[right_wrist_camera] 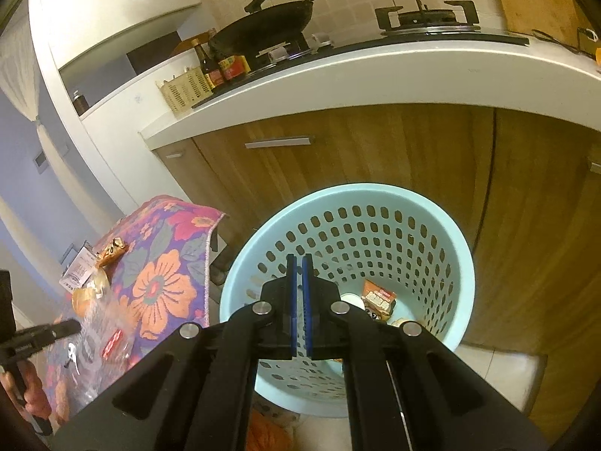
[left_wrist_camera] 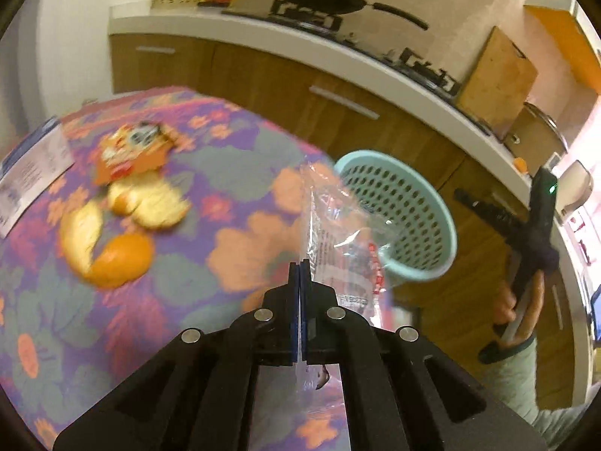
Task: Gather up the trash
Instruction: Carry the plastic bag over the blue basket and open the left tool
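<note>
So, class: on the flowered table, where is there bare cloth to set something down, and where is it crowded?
Bare cloth lies in the near part of the tablecloth, in front of the orange peels, and toward the basket side, below the clear wrapper in the left gripper. The far corner is crowded: peels, orange snack packet, leaflet.

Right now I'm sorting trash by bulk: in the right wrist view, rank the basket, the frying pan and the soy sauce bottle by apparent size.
1. basket
2. frying pan, though farther away
3. soy sauce bottle

Print shows on the clear wrapper (left_wrist_camera: 338,233), the leaflet (left_wrist_camera: 30,173) and the bottle labels (right_wrist_camera: 229,67), none legible.
</note>
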`<state>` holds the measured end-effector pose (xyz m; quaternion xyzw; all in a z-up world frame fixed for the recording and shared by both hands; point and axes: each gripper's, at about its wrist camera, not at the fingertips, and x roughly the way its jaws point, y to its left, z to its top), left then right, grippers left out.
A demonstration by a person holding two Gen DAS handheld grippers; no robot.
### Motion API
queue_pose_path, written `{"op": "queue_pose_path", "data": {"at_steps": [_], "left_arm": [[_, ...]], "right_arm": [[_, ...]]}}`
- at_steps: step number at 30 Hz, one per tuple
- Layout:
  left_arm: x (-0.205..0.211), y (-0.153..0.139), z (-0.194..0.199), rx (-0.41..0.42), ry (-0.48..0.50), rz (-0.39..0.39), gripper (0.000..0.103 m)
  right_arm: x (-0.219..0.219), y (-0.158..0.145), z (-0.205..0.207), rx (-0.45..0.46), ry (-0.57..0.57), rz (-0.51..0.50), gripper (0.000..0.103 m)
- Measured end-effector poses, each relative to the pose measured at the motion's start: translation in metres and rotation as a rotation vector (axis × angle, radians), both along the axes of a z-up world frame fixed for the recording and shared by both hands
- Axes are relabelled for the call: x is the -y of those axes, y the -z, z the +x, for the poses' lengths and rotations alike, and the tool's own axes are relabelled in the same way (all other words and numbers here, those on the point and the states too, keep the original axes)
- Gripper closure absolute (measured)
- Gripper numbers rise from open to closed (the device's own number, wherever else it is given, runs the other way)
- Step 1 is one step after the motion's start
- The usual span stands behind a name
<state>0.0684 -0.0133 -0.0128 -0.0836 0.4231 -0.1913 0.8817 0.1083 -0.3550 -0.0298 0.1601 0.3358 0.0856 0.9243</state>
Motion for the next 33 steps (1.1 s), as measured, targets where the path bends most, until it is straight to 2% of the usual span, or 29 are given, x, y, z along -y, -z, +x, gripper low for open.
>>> {"op": "queue_pose_path", "data": {"at_steps": [4, 12, 18, 20, 22, 23, 26, 29, 33], "left_arm": [[0.026, -0.015, 0.017, 0.033, 0.028, 0.024, 0.103], [0.11, -0.029, 0.062, 0.087, 0.166, 0.018, 0.103], [0.177, -0.023, 0.087, 0.144, 0.246, 0.114, 0.103], [0.191, -0.018, 0.094, 0.155, 0.248, 0.141, 0.103], [0.202, -0.013, 0.1, 0.196, 0.206, 0.192, 0.103], [0.205, -0.011, 0.101, 0.207, 0.196, 0.195, 0.1], [0.206, -0.004, 0.103, 0.203, 0.189, 0.165, 0.054], [0.201, -0.005, 0.096, 0.22, 0.195, 0.158, 0.053], [0.179, -0.012, 0.087, 0.23, 0.161, 0.135, 0.052]], "right_arm": [[0.011, 0.003, -0.001, -0.002, 0.019, 0.013, 0.102], [0.029, 0.013, -0.006, -0.023, 0.054, 0.003, 0.102], [0.039, 0.022, -0.006, -0.055, 0.075, -0.005, 0.102], [0.04, 0.024, -0.005, -0.065, 0.076, -0.013, 0.102], [0.038, 0.025, -0.004, -0.073, 0.072, -0.023, 0.102], [0.037, 0.025, -0.003, -0.077, 0.07, -0.028, 0.102], [0.031, 0.024, 0.0, -0.086, 0.064, -0.052, 0.101], [0.021, 0.022, 0.003, -0.099, 0.041, -0.074, 0.094], [0.007, 0.015, 0.001, -0.081, 0.027, -0.094, 0.075]]}}
